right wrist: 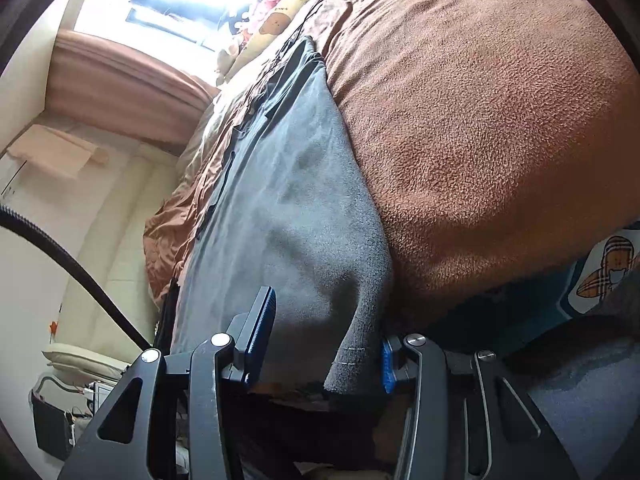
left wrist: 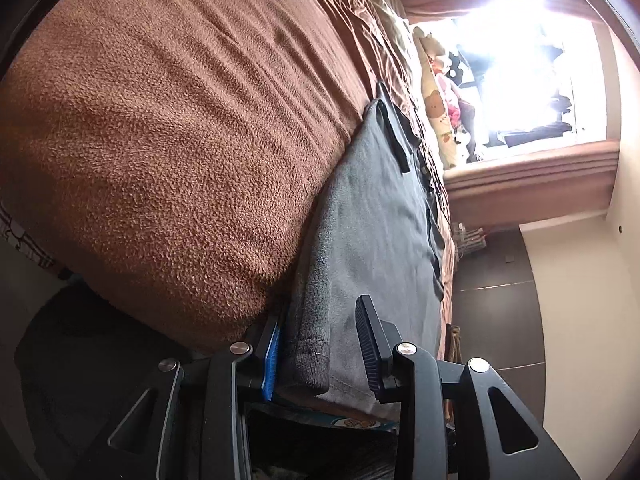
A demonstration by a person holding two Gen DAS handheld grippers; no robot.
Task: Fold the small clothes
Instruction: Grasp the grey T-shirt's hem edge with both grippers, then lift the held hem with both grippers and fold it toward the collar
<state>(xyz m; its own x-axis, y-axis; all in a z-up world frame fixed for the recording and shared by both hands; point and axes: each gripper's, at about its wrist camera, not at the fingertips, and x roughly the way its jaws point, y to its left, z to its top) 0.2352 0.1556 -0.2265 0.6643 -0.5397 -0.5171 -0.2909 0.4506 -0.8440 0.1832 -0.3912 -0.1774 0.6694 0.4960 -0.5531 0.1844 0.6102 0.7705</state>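
A grey garment (left wrist: 380,208) lies stretched along the brown fleece blanket (left wrist: 180,140) on the bed. The left gripper (left wrist: 322,356) straddles its near hem. The thick folded hem sits against the blue pad, and cloth fills the gap across to the other finger (left wrist: 370,344). The right wrist view shows the same garment (right wrist: 288,184) running away over the blanket (right wrist: 480,120). The right gripper (right wrist: 324,340) is closed on a bunched stretch of the hem, whose stitched edge lies beside its blue pad. The cloth there hangs a little above a dark gap.
A bear-print pillow (left wrist: 436,112) and soft toys lie at the far end of the bed, under a bright window (left wrist: 520,60). Dark floor tiles (left wrist: 496,280) run beside the bed. A black hose (right wrist: 80,268) crosses the right wrist view. Blue patterned fabric (right wrist: 600,272) lies near the blanket's edge.
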